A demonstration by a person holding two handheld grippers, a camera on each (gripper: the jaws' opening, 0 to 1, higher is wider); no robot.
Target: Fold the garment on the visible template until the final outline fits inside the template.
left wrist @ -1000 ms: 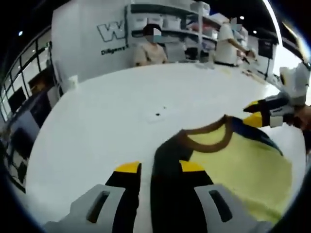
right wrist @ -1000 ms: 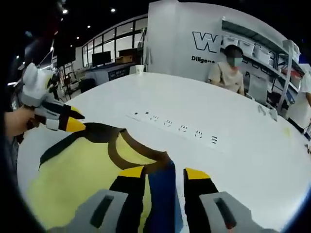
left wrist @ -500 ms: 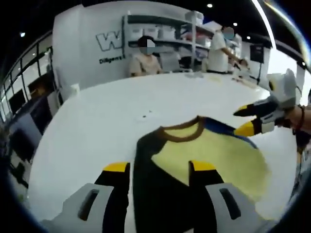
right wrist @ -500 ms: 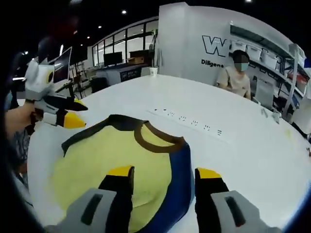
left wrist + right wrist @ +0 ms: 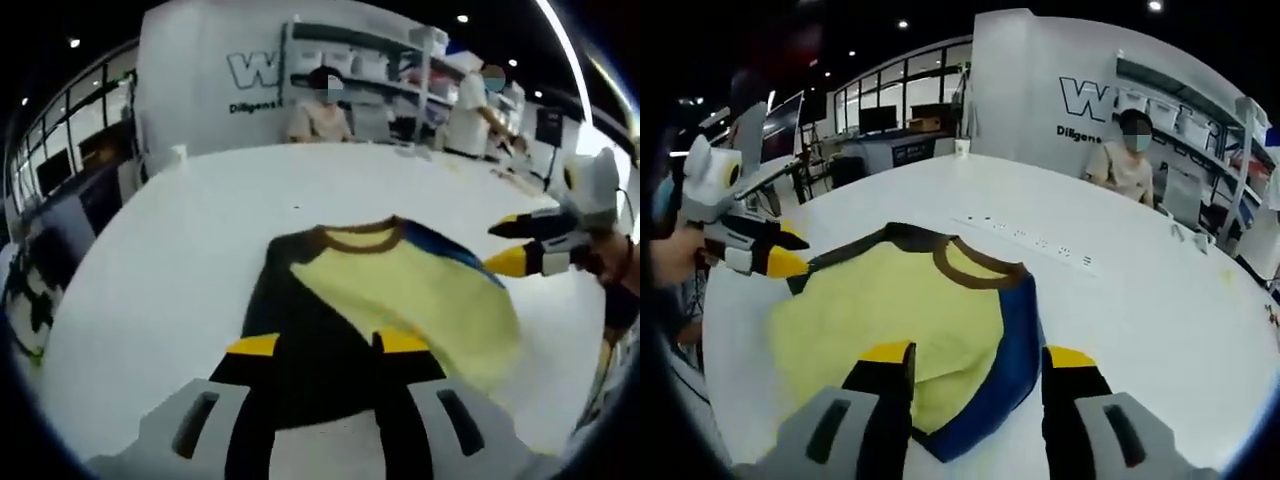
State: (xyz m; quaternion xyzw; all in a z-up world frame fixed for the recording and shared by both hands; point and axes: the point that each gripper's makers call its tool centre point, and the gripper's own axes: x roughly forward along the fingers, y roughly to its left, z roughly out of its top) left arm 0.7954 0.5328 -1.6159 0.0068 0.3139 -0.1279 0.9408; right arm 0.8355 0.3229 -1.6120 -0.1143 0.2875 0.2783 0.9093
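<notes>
A shirt [image 5: 400, 285] with a yellow body, brown collar, black sleeve [image 5: 290, 300] and blue sleeve [image 5: 1015, 345] lies spread on the white table [image 5: 160, 270]. My left gripper [image 5: 326, 345] stands open at the shirt's black side, with black cloth reaching between its wide-apart jaws. In the right gripper view it appears again as the left gripper [image 5: 760, 250], held at the far left edge of the shirt [image 5: 910, 310]. My right gripper [image 5: 978, 355] is open over the yellow and blue hem. It shows from the right as the right gripper [image 5: 530, 248], above the table beside the blue sleeve.
A row of small dark marks [image 5: 1035, 240] runs across the table beyond the collar. A white cup [image 5: 962, 146] stands at the far edge. One person [image 5: 1125, 150] sits at the table's far side; another person [image 5: 478, 100] stands by shelves. A hand [image 5: 670, 255] holds the left gripper.
Both grippers have drawn back from the sleeves that lay between their jaws. More of the shirt shows, and it lies flatter on the table.
</notes>
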